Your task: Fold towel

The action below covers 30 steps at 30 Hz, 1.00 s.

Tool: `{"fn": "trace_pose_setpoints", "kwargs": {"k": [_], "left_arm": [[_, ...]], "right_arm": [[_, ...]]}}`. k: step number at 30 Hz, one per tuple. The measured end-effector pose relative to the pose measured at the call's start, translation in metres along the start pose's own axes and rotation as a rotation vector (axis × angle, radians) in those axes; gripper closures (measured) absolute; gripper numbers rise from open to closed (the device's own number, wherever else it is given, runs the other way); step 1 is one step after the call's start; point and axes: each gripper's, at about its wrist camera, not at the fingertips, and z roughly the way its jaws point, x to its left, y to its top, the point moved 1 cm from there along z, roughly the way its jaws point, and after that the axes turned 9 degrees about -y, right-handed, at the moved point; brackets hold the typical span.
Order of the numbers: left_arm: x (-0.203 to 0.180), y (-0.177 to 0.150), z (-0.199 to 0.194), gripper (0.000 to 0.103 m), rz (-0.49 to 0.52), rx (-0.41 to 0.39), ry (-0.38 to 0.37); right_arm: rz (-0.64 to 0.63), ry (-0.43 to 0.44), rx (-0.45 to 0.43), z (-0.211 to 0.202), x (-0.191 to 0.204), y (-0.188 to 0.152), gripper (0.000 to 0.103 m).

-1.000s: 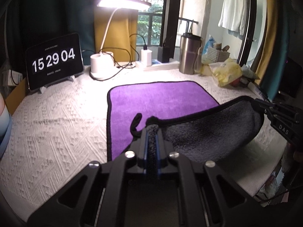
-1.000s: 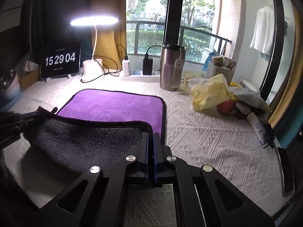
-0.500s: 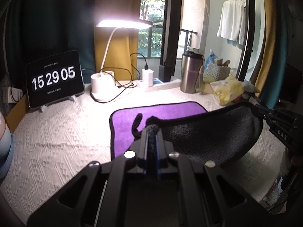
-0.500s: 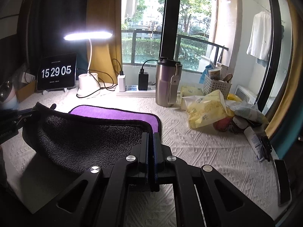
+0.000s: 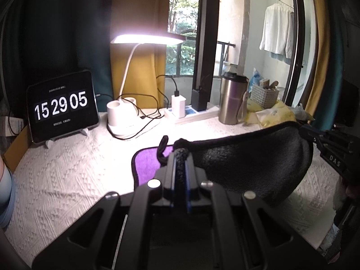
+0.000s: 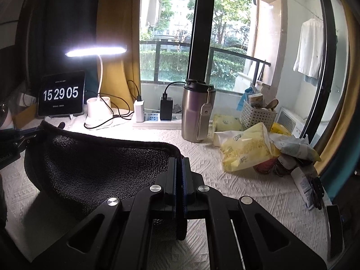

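Note:
The towel (image 5: 254, 164) has a purple face and a dark grey underside with black trim. My left gripper (image 5: 180, 157) is shut on its near left corner. My right gripper (image 6: 179, 164) is shut on its near right corner. Both hold the near edge lifted, so the grey underside (image 6: 101, 164) sags between them and faces the cameras. Only a small patch of the purple face (image 5: 147, 164) shows on the table in the left wrist view. The right gripper also shows at the right of the left wrist view (image 5: 315, 135), and the left gripper shows at the left of the right wrist view (image 6: 29, 133).
A white textured cloth (image 5: 67, 180) covers the table. At the back stand a clock tablet (image 5: 61, 105), a lit desk lamp (image 5: 122, 117), a power strip with chargers (image 6: 155, 118), and a steel tumbler (image 6: 196, 112). Yellow bags (image 6: 245, 148) and a basket (image 6: 256, 112) crowd the right.
Both grippers have lifted the towel's near edge higher and carried it toward the far edge. The purple face is now almost wholly hidden behind the grey underside.

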Motion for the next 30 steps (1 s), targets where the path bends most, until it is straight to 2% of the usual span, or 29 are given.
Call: {"fn": "trace_pose_setpoints", "kwargs": {"k": [16,30], "left_arm": [[0.007,0.023,0.035,0.096,0.026,-0.034,0.023],[0.015,0.032,0.073,0.096,0.028,-0.010,0.052]], "right_arm": [[-0.001,0.003,-0.025,0.037,-0.004,0.022,0.099],[0.007,0.003,-0.009,0.072,-0.005,0.028,0.099]]}}
